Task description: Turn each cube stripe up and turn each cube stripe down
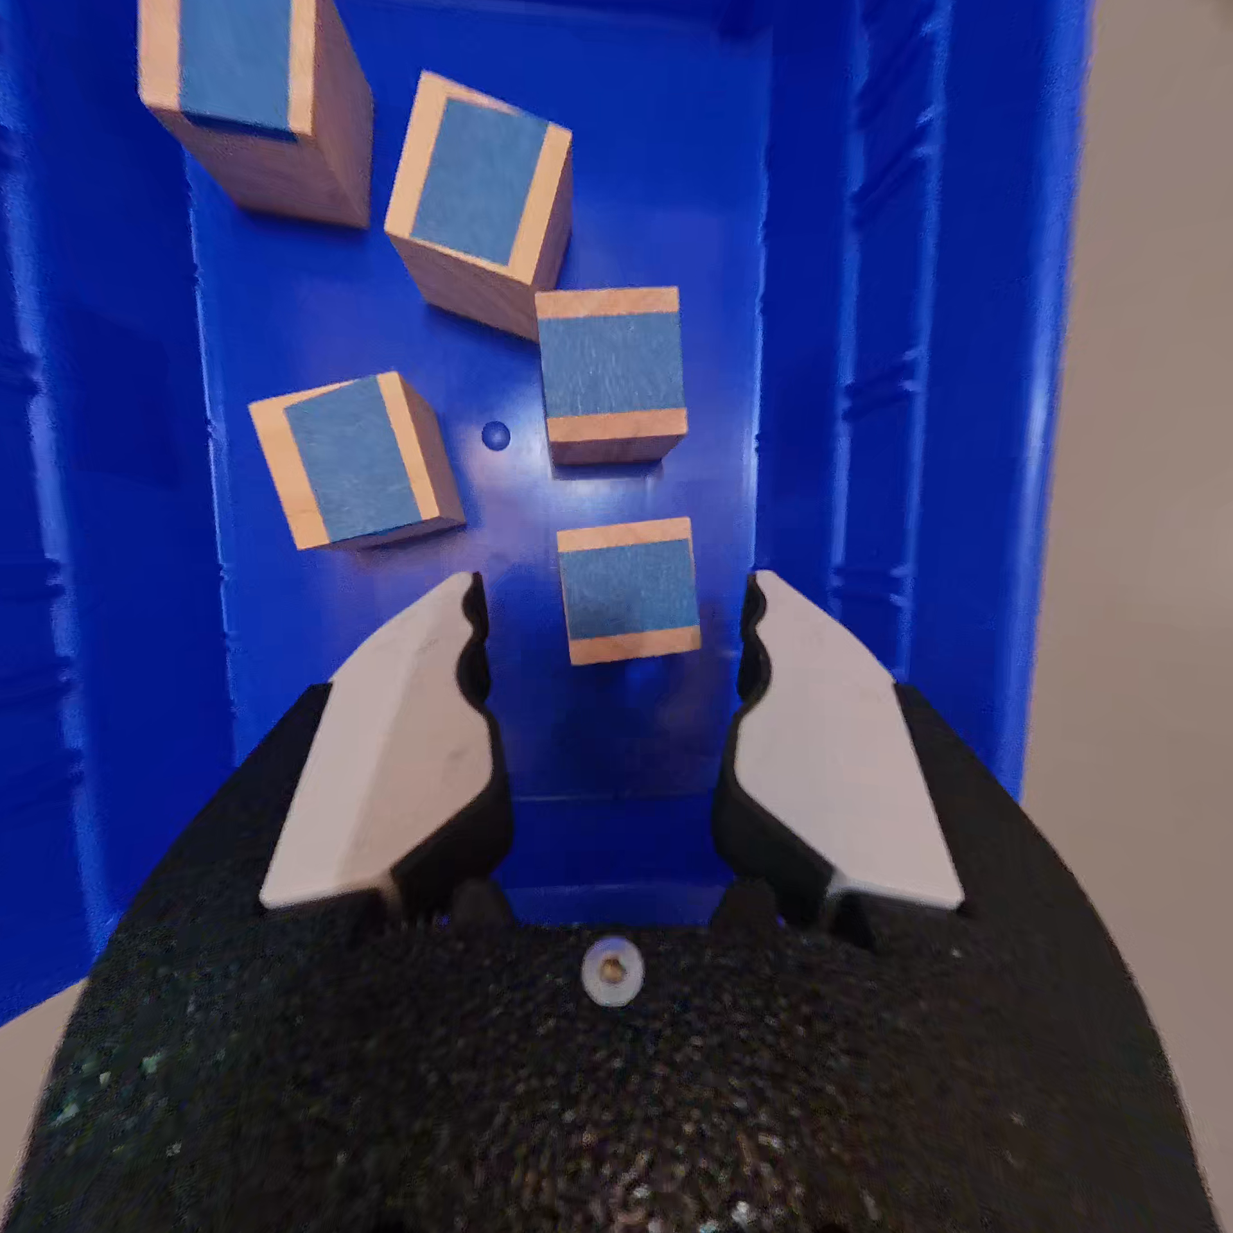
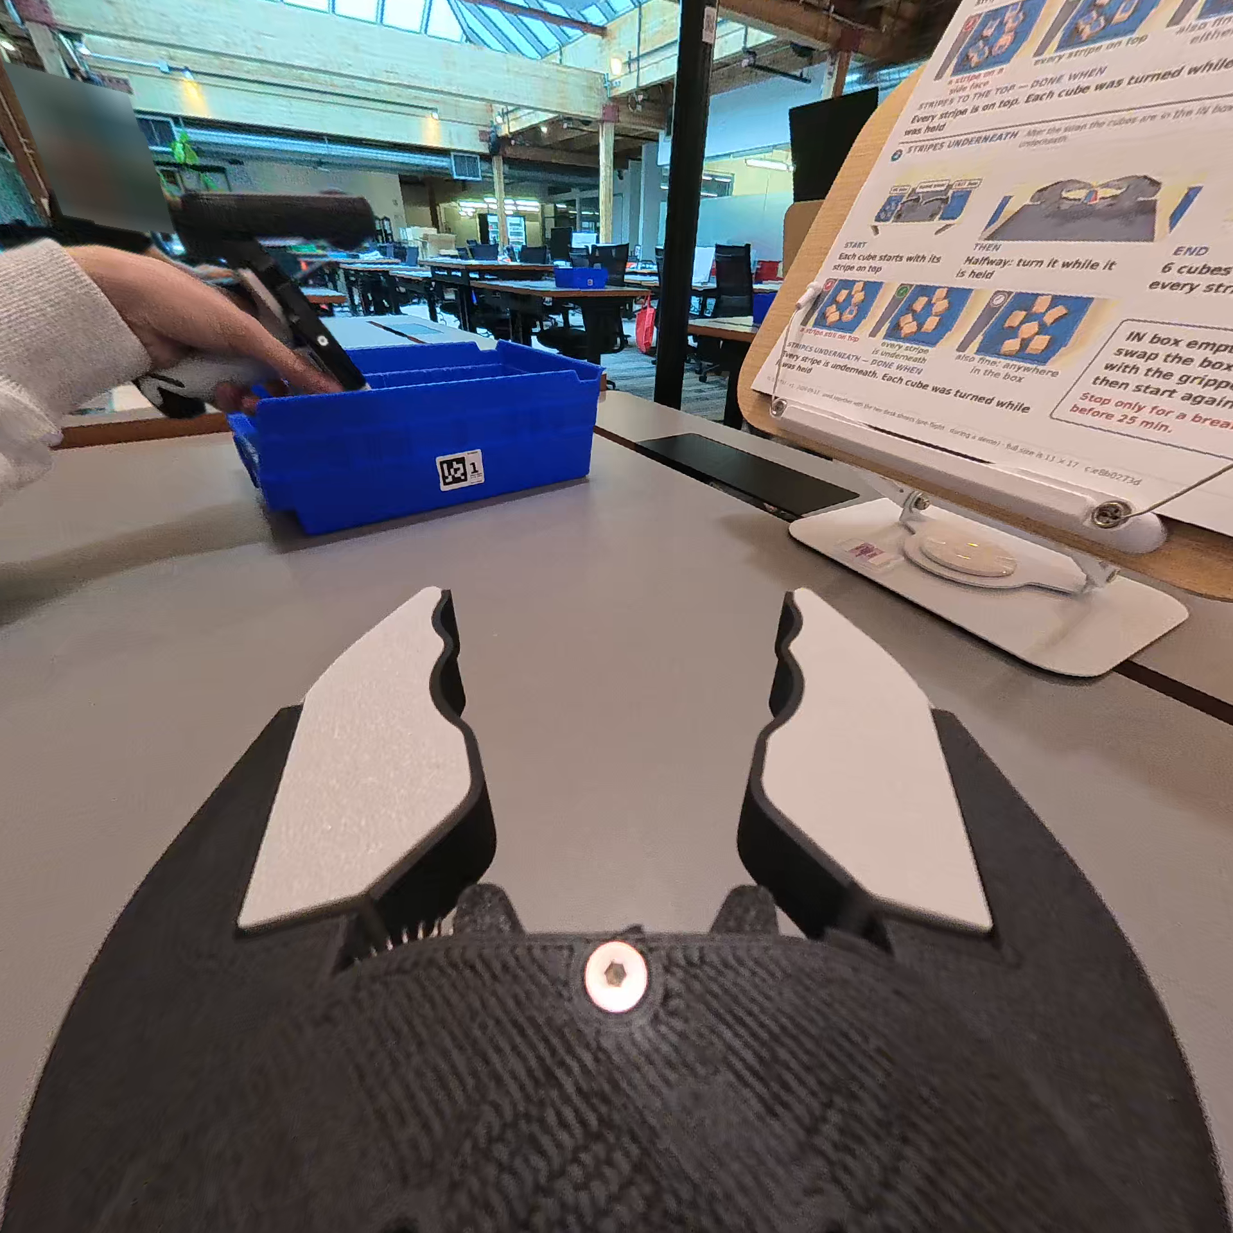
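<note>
inside the blue bin (image 1: 800, 267), five cubes (image 1: 630, 590) stripe up, both grippers' fingers (image 1: 400, 720) spread, empty

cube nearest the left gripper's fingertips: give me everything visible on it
The nearest cube looks like pale wood, with a wide blue stripe across its upward face and bare wood strips along the far and near edges. It sits flat on the blue bin floor, apart from the other cubes. The open left gripper hovers above it without touching it.
</note>
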The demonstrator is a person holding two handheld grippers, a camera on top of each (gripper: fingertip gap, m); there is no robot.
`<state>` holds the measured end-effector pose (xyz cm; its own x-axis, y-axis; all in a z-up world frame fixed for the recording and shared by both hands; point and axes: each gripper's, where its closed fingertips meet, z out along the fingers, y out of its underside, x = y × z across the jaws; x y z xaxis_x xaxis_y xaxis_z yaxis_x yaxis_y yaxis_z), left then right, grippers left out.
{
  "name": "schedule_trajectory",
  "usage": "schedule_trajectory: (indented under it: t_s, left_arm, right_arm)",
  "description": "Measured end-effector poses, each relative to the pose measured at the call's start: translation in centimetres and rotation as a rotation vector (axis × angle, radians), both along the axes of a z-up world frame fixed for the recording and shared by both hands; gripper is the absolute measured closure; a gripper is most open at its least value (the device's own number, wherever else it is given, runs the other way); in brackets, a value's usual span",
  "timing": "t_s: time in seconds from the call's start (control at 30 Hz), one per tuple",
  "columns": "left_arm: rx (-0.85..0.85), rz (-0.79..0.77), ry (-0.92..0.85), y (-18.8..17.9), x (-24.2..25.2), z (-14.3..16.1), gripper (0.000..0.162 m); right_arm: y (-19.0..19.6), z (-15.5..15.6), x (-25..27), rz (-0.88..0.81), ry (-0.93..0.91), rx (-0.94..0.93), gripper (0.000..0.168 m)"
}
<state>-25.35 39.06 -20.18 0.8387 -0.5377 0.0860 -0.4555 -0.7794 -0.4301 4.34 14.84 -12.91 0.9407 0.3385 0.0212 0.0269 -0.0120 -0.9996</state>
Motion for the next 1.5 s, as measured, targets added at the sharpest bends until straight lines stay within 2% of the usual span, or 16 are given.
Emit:
schedule_trajectory:
  t_s: [0.03, 0.2, 0.27, 0.3, 0.5, 0.6, 0.7, 0.83, 0.9, 0.97, 1.1, 1.23, 1.37, 1.5]
  left_arm:
    - [-0.013, 0.005, 0.016, 0.1, 0.0, -0.5, 0.091]
    - [-0.068, 0.013, 0.105, -0.1, -0.4, -2.5, 0.094]
    - [-0.085, -0.001, 0.123, -0.4, -0.4, -3.1, 0.104]
    - [-0.088, -0.008, 0.119, -0.5, -0.4, -3.2, 0.116]
    - [-0.056, -0.021, 0.069, -0.2, -0.6, -3.0, 0.117]
    - [0.029, 0.006, -0.043, 0.5, -0.8, -0.6, 0.117]
    - [0.121, -0.039, -0.335, -0.1, 1.0, 5.4, 0.117]
    - [0.188, -0.211, -0.792, -4.3, 5.0, 15.4, 0.117]
    - [0.162, -0.347, -0.956, -7.7, 7.3, 18.6, 0.118]
    - [0.118, -0.470, -1.082, -11.0, 9.8, 20.5, 0.118]
    - [0.000, -0.700, -1.260, -17.5, 15.5, 21.2, 0.118]
    - [-0.188, -0.857, -1.382, -22.6, 20.8, 19.5, 0.118]
    - [-0.374, -0.942, -1.488, -26.2, 23.9, 18.5, 0.118]
    - [-0.452, -0.982, -1.467, -28.4, 25.6, 17.0, 0.118]
  right_arm:
    - [0.0, -0.1, 0.0, -0.002, -0.007, -0.001, 0.077]
    - [-0.1, -0.2, -0.4, 0.006, -0.034, -0.002, 0.076]
    - [-0.2, -0.2, -0.6, 0.014, -0.042, 0.000, 0.076]
    - [-0.1, -0.2, -0.6, 0.012, -0.041, 0.001, 0.076]
    - [-0.1, -0.5, -1.3, 0.035, -0.057, -0.004, 0.076]
    - [-0.3, -0.3, -1.6, 0.045, -0.072, 0.011, 0.075]
    - [-0.3, 0.0, -2.1, 0.057, -0.082, 0.029, 0.074]
    - [-0.2, 0.7, -2.8, 0.058, -0.166, 0.066, 0.072]
    - [-0.1, 2.2, -3.1, 0.045, -0.240, 0.125, 0.073]
    - [-0.3, 4.3, -3.6, 0.038, -0.311, 0.195, 0.074]
    - [-1.1, 8.3, -5.9, 0.109, -0.441, 0.319, 0.075]
    - [-1.4, 10.7, -6.4, 0.120, -0.506, 0.383, 0.075]
    - [-1.7, 10.8, -5.5, 0.134, -0.532, 0.376, 0.079]
    - [-2.6, 10.4, -5.2, 0.177, -0.582, 0.367, 0.089]
